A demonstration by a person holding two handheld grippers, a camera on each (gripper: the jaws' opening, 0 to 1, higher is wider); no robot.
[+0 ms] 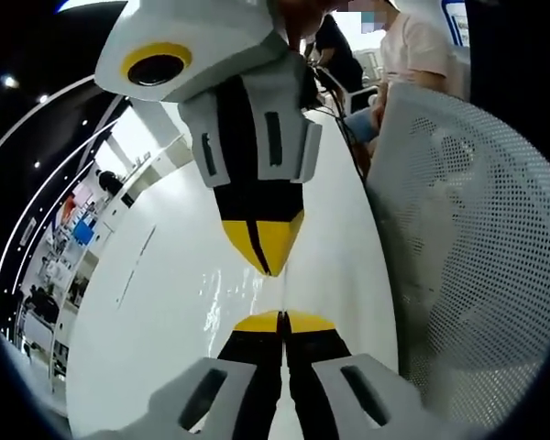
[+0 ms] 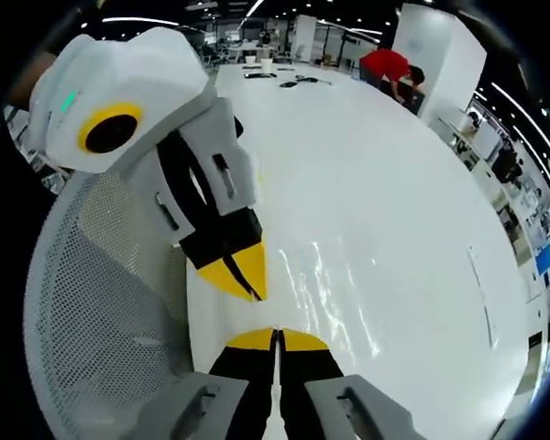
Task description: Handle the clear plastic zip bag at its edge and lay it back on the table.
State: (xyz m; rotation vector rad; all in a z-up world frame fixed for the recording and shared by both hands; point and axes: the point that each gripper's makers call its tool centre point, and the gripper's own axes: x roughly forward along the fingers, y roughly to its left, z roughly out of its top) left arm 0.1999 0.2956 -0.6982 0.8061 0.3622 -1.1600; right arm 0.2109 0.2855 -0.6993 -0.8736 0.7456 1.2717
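Over the glossy white table [image 1: 156, 302], two grippers meet tip to tip above the clear plastic zip bag [image 2: 325, 293].

Left gripper [image 1: 280, 316] at lower centre of its view, yellow tips pressed together; right gripper [image 2: 277, 335] likewise clenched; whether either pinches film, cannot tell. Bag lies flat, wrinkled, glinting, centre frame. One white perforated mesh chair back [image 1: 477, 238] fills the right; one person in red [image 2: 390, 69] upper right.
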